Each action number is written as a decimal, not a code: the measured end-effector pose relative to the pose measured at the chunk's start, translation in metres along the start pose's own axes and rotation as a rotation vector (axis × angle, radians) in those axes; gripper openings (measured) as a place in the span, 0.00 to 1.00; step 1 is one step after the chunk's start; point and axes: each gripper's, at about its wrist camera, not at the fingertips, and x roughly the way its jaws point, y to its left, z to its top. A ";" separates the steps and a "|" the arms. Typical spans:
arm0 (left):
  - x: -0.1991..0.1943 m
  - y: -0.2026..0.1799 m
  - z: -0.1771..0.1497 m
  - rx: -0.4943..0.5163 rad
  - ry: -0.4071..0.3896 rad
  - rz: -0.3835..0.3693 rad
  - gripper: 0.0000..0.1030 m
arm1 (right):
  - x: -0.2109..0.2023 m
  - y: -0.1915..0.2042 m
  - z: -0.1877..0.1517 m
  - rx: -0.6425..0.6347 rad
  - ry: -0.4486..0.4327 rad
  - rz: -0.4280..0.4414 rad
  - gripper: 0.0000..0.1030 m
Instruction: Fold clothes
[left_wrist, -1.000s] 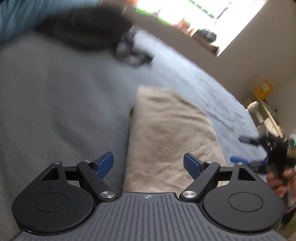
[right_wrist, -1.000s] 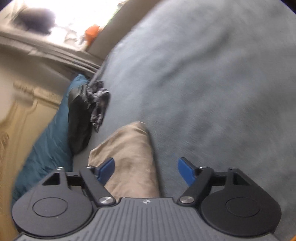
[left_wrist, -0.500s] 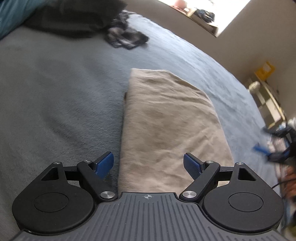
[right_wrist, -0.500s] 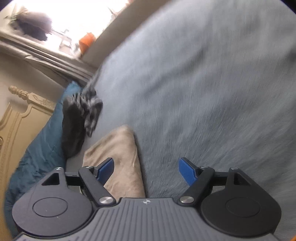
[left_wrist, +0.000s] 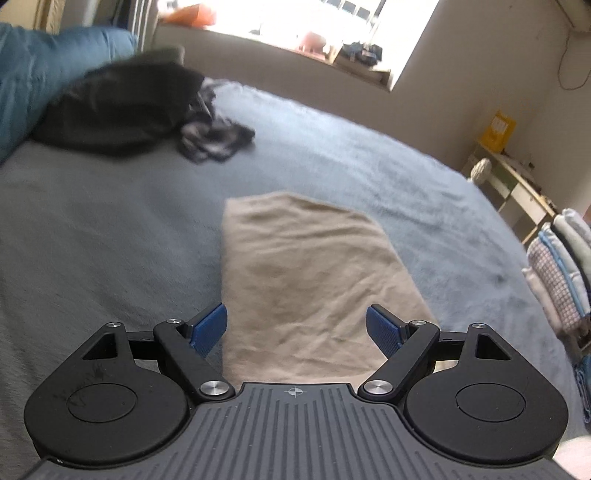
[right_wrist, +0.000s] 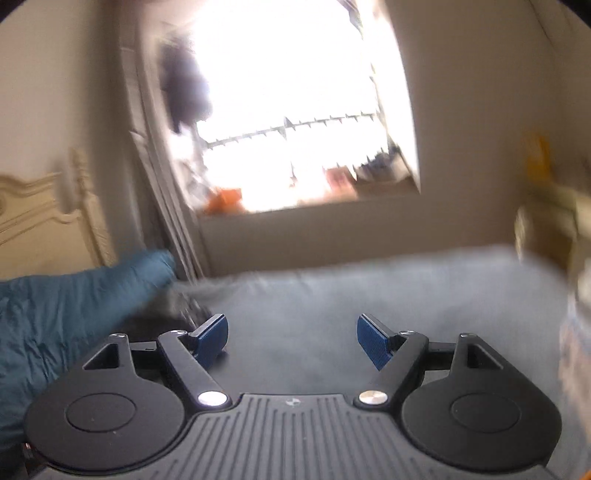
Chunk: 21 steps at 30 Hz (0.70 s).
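Observation:
A folded beige garment (left_wrist: 310, 280) lies flat on the grey-blue bedspread (left_wrist: 103, 251), straight ahead of my left gripper (left_wrist: 297, 326), which is open and empty above its near end. My right gripper (right_wrist: 291, 334) is open and empty, raised and pointing across the bed (right_wrist: 388, 295) toward the bright window (right_wrist: 291, 110); the beige garment is out of its view. A dark garment (left_wrist: 118, 107) and a crumpled black-and-white one (left_wrist: 214, 136) lie at the far side of the bed.
A blue pillow (left_wrist: 33, 74) lies at the head of the bed, also in the right wrist view (right_wrist: 66, 306). A stack of folded clothes (left_wrist: 557, 266) sits at the right edge. A desk (left_wrist: 517, 188) stands by the wall. A cream headboard (right_wrist: 40, 218) is at the left.
The left gripper pulled back and tilted up, so the beige garment looks smaller and farther. The right gripper swung up sharply from the bed and garment toward the window. Both stayed open.

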 end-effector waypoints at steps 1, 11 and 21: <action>-0.004 -0.001 0.001 0.006 -0.010 0.013 0.81 | -0.006 0.012 0.012 -0.023 -0.037 0.019 0.78; -0.034 -0.003 -0.004 0.107 -0.065 0.136 0.81 | 0.009 0.071 0.054 -0.019 -0.141 0.193 0.78; -0.037 -0.001 -0.044 0.220 -0.037 0.143 0.80 | 0.063 0.053 -0.084 -0.197 0.164 0.302 0.71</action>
